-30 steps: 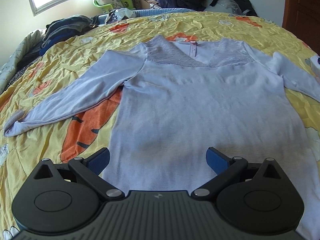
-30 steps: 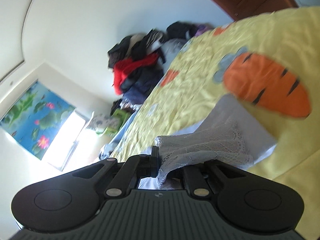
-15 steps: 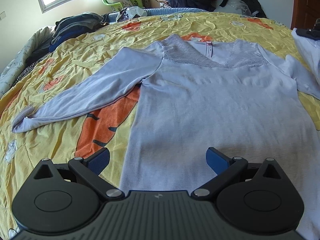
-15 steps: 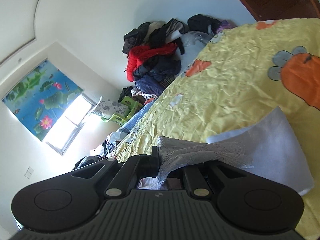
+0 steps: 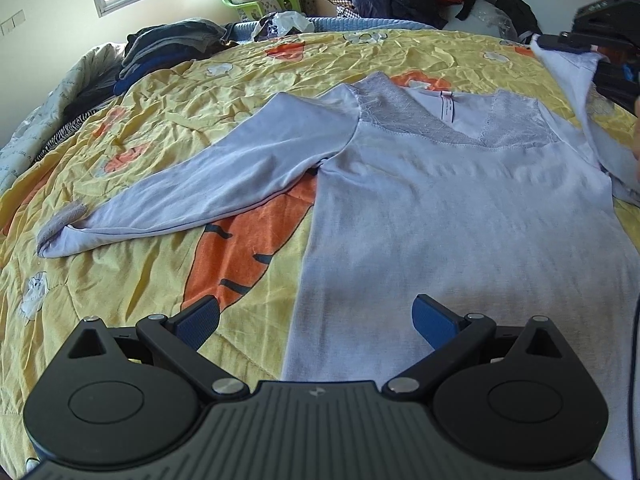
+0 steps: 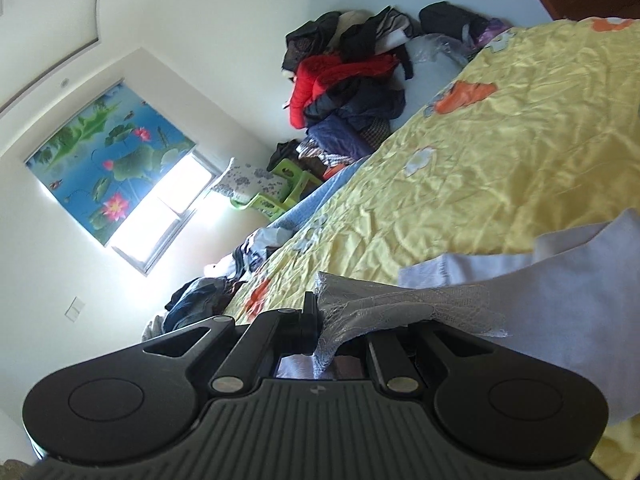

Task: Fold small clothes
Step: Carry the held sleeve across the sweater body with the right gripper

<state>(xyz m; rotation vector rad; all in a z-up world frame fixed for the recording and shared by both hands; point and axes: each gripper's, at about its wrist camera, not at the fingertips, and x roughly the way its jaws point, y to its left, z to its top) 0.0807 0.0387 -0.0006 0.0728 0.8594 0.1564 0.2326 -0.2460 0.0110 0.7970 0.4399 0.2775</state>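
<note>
Garment: the lilac top [image 5: 460,216] is lying flat on the yellow carrot-print bedspread [image 5: 224,92], neckline toward the far side, hem under the left camera.
Long axis: it is running from hem to collar, straight ahead of the left gripper [image 5: 316,316].
Right sleeve: its lace cuff [image 6: 384,312] is being held up off the bed by the right gripper [image 6: 324,332], whose jaws are clamped tight on it.
Left jaws: they are standing wide, empty, straddling the top's left side edge near the hem.
Key relation: the lifted sleeve is hanging at the top's right shoulder (seen at the left view's right edge), so the fold is likely heading across the body, and the right hand is the nearer one.
Left sleeve: it is lying spread out to the left, untouched.
Change: the right gripper is now showing high in the left view, where a second ago it was absent; the sleeve is rising with it, and the left view is sliding leftward.
</note>
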